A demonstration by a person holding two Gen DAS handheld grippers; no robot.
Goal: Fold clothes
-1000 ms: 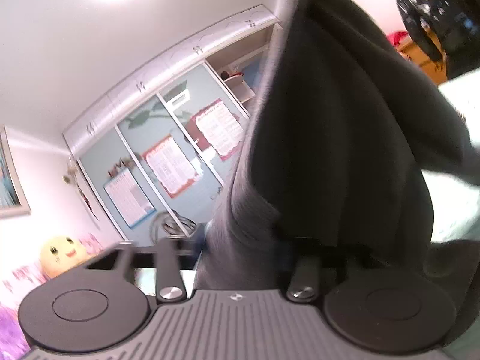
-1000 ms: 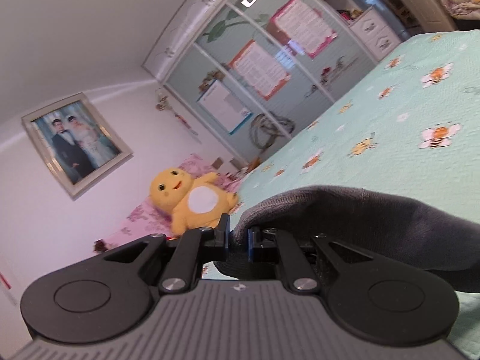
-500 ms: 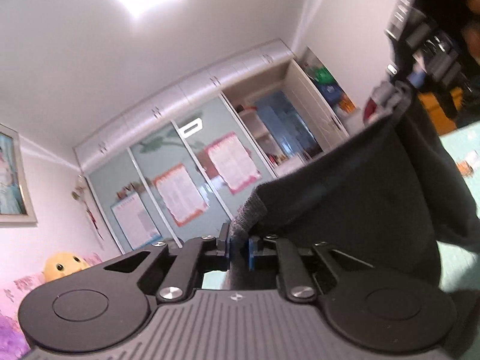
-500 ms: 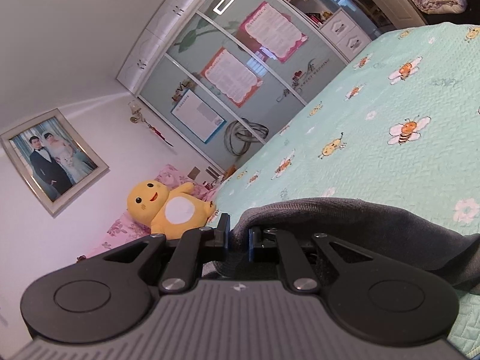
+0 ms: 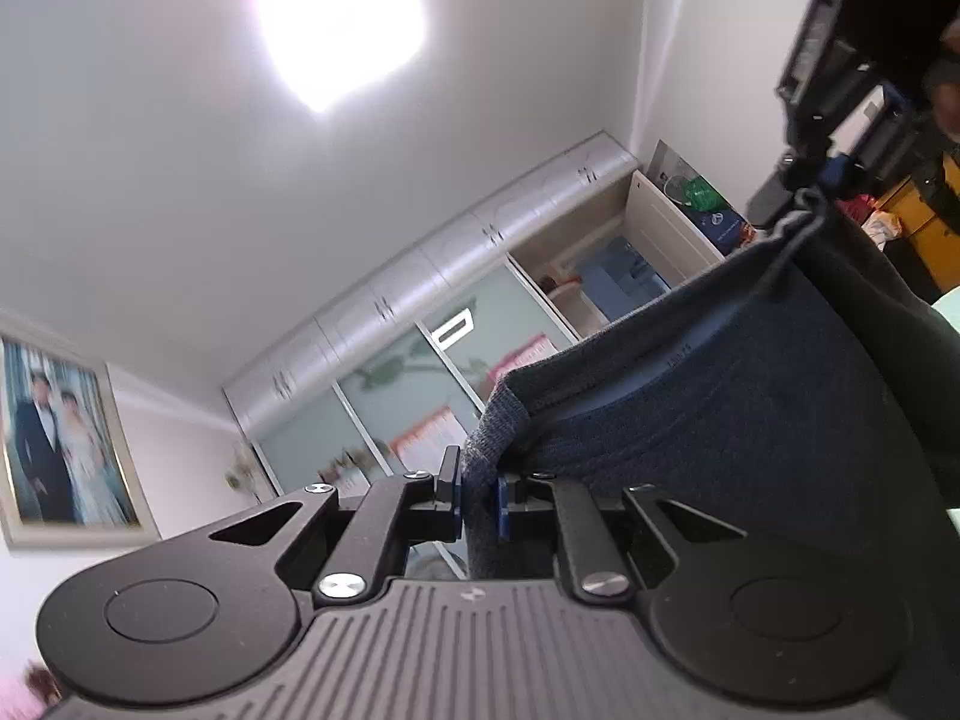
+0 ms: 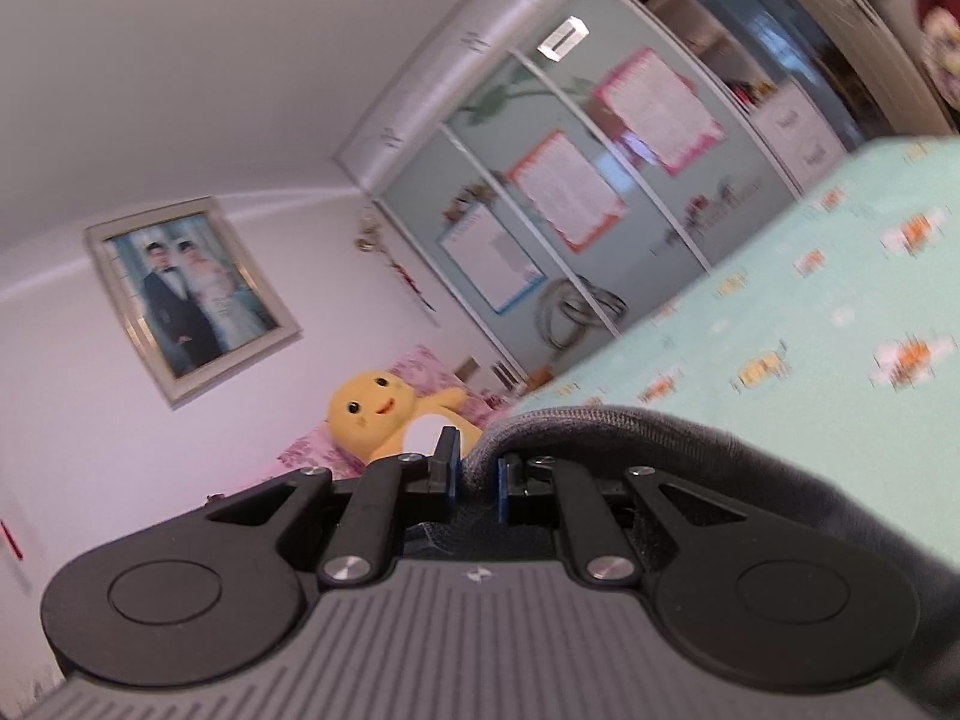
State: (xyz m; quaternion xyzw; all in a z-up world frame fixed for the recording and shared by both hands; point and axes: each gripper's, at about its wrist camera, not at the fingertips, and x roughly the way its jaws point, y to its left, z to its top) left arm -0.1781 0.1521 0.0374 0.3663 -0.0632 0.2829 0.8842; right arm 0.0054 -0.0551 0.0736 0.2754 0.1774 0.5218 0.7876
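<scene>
Both grippers are clamped on the same dark grey knit garment [image 5: 720, 420]. Seen from the left wrist, the left gripper [image 5: 479, 501] pinches a ribbed edge of the cloth between its blue-padded fingers [image 5: 503, 507], and the garment stretches up and to the right, where the right gripper [image 5: 804, 180] shows at the top right holding its far corner. A small pale mark is printed on the inner band of the cloth, too small to read. Seen from the right wrist, the right gripper [image 6: 477, 483] is closed on a rolled hem of the garment [image 6: 600, 420], which sweeps off to the right above a mint bedspread [image 6: 810, 324] printed with orange bee figures. Behind stand sliding wardrobe doors [image 6: 540, 192] carrying three posters [image 6: 567, 189] with red, pink and blue borders; their lines of text are blurred beyond reading. A yellow plush toy [image 6: 369, 411] sits by a framed photograph [image 6: 186, 294] of two people.
</scene>
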